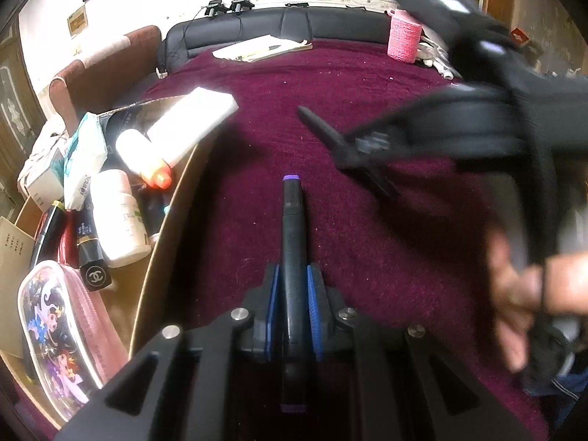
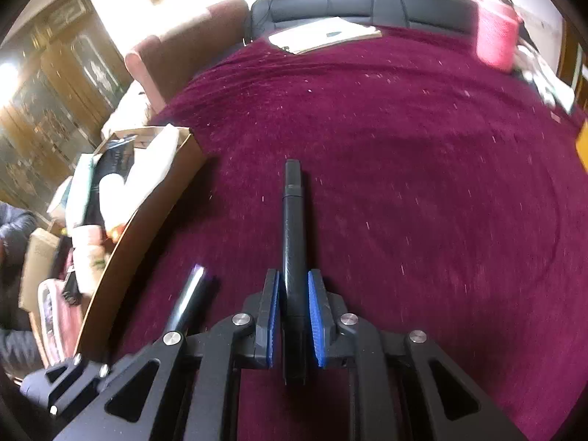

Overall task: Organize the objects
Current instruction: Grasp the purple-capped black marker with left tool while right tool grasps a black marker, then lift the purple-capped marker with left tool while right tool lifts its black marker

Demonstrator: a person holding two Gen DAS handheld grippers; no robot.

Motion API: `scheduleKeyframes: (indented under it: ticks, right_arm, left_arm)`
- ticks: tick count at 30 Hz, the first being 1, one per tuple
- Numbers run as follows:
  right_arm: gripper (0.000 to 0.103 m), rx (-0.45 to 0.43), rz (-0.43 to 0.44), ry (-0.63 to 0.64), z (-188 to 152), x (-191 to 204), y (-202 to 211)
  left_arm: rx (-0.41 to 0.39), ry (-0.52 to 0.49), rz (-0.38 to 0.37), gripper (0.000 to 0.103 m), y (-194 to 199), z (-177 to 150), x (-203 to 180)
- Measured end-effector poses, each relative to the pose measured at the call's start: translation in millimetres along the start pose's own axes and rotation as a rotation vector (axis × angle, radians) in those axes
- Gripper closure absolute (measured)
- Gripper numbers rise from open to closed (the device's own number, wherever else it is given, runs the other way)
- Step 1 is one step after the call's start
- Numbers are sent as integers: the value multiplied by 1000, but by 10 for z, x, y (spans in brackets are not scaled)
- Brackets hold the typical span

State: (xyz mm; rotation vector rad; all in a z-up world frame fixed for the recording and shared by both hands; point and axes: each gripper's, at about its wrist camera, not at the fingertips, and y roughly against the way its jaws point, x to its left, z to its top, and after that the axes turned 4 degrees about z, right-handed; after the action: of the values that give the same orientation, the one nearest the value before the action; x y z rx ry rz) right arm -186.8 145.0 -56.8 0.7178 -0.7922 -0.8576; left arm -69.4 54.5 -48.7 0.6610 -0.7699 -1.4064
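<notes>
My left gripper [image 1: 293, 279] is shut on a black marker with a purple tip [image 1: 293, 220], held above the maroon cloth [image 1: 330, 84]. My right gripper [image 2: 293, 283] is shut on a black marker [image 2: 292, 220], also above the cloth. In the left wrist view the right gripper [image 1: 316, 119] shows blurred at the right with its marker [image 1: 352, 147] pointing left. In the right wrist view the left gripper's marker [image 2: 189, 299] shows at lower left. An open cardboard box [image 1: 165, 235] at the left holds bottles, a lipstick, a white box and a pink pouch [image 1: 62, 334].
A pink knitted holder [image 1: 403, 38] stands at the far right of the cloth. Papers [image 1: 261, 48] lie at the far edge before a black headboard [image 1: 294, 22]. A reddish chair [image 1: 103, 70] stands beyond the box. A hand [image 1: 522, 290] shows at the right.
</notes>
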Motion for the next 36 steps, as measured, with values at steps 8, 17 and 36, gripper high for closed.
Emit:
scheduleKeyframes:
  ticks: [8, 17, 36]
  right_arm:
    - [85, -44, 89, -67, -191, -96, 177]
    - [85, -32, 122, -60, -201, -95, 119]
    - [85, -30, -45, 119, -255, 164, 83]
  left_arm:
    - [-6, -29, 43, 89, -18, 22, -61]
    - [-12, -61, 90, 89, -18, 13, -146]
    - [-13, -94, 136, 88, -27, 12, -225]
